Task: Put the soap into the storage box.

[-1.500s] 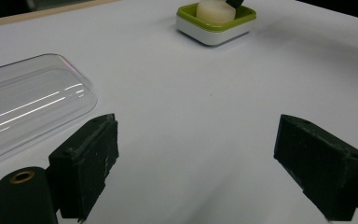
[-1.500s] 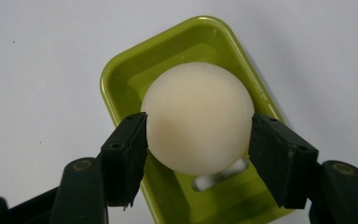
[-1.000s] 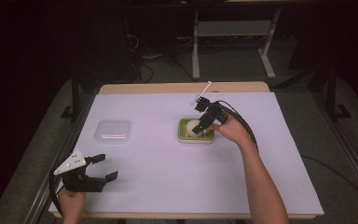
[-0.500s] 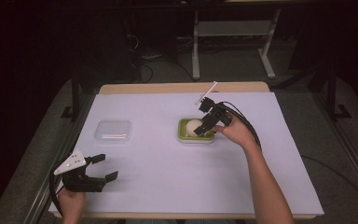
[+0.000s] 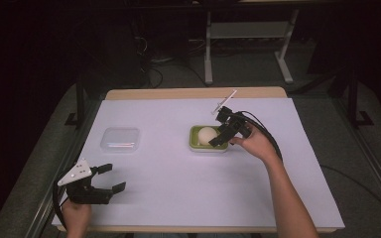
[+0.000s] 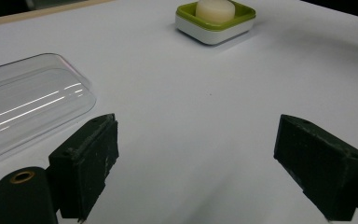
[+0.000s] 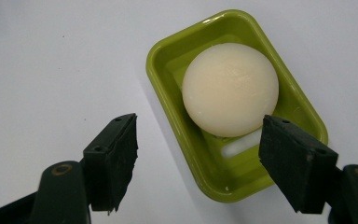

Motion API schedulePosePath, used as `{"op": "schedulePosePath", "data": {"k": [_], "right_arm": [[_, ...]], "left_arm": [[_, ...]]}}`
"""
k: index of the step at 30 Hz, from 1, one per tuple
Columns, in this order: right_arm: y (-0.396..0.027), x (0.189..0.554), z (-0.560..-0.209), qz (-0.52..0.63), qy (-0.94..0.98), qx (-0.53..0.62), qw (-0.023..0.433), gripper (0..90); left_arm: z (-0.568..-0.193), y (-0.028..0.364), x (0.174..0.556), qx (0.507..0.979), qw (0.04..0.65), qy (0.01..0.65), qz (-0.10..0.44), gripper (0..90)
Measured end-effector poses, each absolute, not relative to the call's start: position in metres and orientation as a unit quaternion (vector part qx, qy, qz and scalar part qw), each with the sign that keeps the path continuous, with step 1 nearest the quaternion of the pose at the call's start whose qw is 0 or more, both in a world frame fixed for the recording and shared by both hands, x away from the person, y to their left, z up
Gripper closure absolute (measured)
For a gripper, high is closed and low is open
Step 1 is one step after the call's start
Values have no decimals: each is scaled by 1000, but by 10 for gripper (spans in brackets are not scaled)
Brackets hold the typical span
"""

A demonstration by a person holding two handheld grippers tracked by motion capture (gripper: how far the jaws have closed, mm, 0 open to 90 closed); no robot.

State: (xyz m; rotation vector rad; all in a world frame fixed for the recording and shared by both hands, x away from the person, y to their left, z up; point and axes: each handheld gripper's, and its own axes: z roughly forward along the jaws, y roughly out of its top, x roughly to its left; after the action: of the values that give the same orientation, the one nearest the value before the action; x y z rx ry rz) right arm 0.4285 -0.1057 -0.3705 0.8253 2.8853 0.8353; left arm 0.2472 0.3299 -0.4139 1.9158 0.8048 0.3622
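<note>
High view: your right tongs point(image 5: 219, 139) hang over the near-right edge of the green soap dish point(image 5: 194, 144), tips angled down toward it. The round cream soap bar point(image 5: 208, 135) sits inside the dish, loose, nothing gripping it. The dish is on the white counter point(image 5: 178, 198), about mid-counter. Right gripper view: the dish point(image 7: 168, 60) lies tilted across the frame, the soap bar point(image 7: 230, 88) in its far half, a pale slot in the dish floor just near of the soap. The right tongs point(image 7: 200, 163) have just been opening and now stand apart; one pad is over bare counter beside the dish, the other over the dish's near corner just beside the soap, apart from it as far as you can tell. Nothing is pinched between them.

Your left tongs point(image 5: 110, 177) are well to the near-left of the dish, close to the counter's near-left corner, spread wide and empty. Left gripper view: both pads point(image 6: 91, 163) are far apart over bare counter, with the dish point(image 6: 214, 30) far ahead and the soap point(image 6: 216, 9) in it. A clear plastic lid point(image 5: 120, 139) lies flat to the left of the dish, well apart from it.
</note>
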Motion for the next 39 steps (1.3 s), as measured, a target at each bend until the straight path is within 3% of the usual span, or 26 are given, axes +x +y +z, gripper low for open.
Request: {"op": "schedulePosePath", "data": {"k": [39], "right_arm": [[-147, 374, -374, 299, 918, 261, 24, 274]], "left_arm": [[-414, 330, 247, 791, 491, 333, 150, 131]]}}
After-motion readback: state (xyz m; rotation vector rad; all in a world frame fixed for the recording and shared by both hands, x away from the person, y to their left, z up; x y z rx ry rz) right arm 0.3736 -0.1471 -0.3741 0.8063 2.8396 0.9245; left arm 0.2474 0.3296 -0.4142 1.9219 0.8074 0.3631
